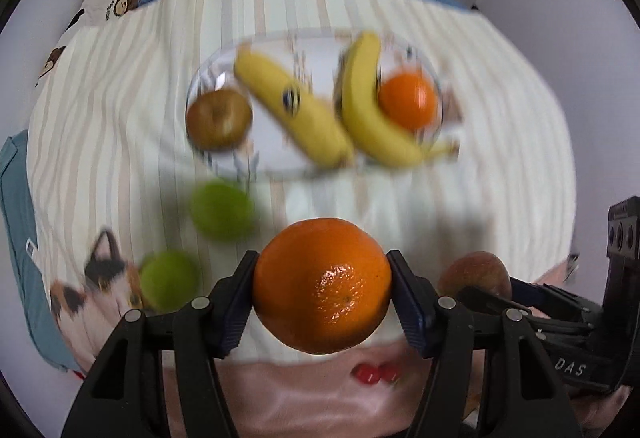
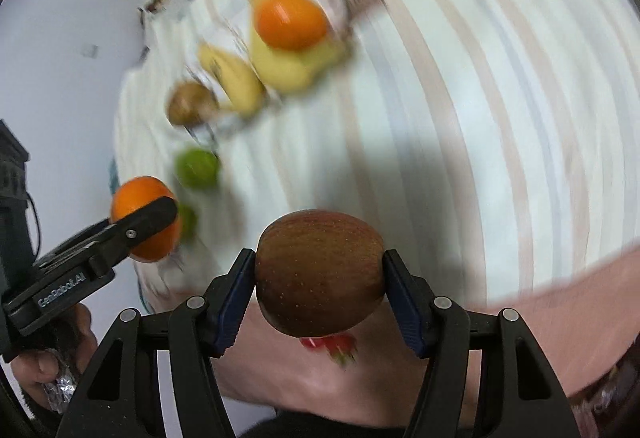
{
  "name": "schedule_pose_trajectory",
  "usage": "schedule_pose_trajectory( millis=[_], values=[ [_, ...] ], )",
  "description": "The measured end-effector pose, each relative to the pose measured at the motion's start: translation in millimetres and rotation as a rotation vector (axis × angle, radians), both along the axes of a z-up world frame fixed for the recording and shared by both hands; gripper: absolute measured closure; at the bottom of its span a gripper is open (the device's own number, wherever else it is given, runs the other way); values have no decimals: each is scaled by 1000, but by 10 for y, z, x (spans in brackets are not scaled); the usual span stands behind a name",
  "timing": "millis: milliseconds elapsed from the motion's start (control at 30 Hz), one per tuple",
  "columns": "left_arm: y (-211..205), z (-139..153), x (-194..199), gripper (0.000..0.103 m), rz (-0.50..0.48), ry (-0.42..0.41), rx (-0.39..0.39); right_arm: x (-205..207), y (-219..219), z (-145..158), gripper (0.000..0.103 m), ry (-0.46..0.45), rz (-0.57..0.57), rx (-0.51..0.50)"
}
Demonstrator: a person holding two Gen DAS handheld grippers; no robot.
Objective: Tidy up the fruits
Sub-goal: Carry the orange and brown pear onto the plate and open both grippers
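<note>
- Left gripper clamps an orange; right gripper clamps a red apple.
- Glass bowl ahead holds bananas, orange, brown apple.
- Two green apples ahead-left remain outside.

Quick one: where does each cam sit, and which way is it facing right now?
Left wrist: sits on the left gripper, looking steeply down along its fingers at the clamped orange and the glass bowl beyond; the right gripper shows at right.
Right wrist: sits on the right gripper, looking down over its red apple; the left gripper and a hand show at left.
Shared: bowl, bananas, green fruits, striped cloth.
</note>
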State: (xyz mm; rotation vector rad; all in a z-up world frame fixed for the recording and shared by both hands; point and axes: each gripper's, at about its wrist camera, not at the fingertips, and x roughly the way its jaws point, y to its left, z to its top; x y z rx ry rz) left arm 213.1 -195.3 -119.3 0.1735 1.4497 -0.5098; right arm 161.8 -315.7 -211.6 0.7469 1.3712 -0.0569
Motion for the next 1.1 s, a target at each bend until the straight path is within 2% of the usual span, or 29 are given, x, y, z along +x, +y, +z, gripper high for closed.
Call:
schedule_pose_trajectory(
  millis=[167, 233, 367, 500, 633, 800, 1100],
  values=[
    [-168, 48, 726, 43, 12, -30, -19, 628, -193, 361, 37, -111, 1, -53],
    [-273, -19, 947, 43, 15, -23, -19, 887, -231, 439, 37, -136, -3, -80],
    [-416, -154, 1395, 43, 30, 34, -21, 1335, -425, 484, 37, -155, -6, -134],
    [-581, -370, 1749, 43, 40, 90, -4, 1798, -578, 392, 37, -138, -1, -193],
    [-724, -599, 1933, 42, 25, 120, 34, 2117, -602, 148, 37, -91, 21, -231],
    [-830, -769, 1995, 42, 5, 162, 42, 2266, -595, -114, 37, -44, 72, -244],
    [-838, -1057, 1978, 42, 25, 274, 43, 2282, -519, -146, 36, -36, 121, -253]
  ],
)
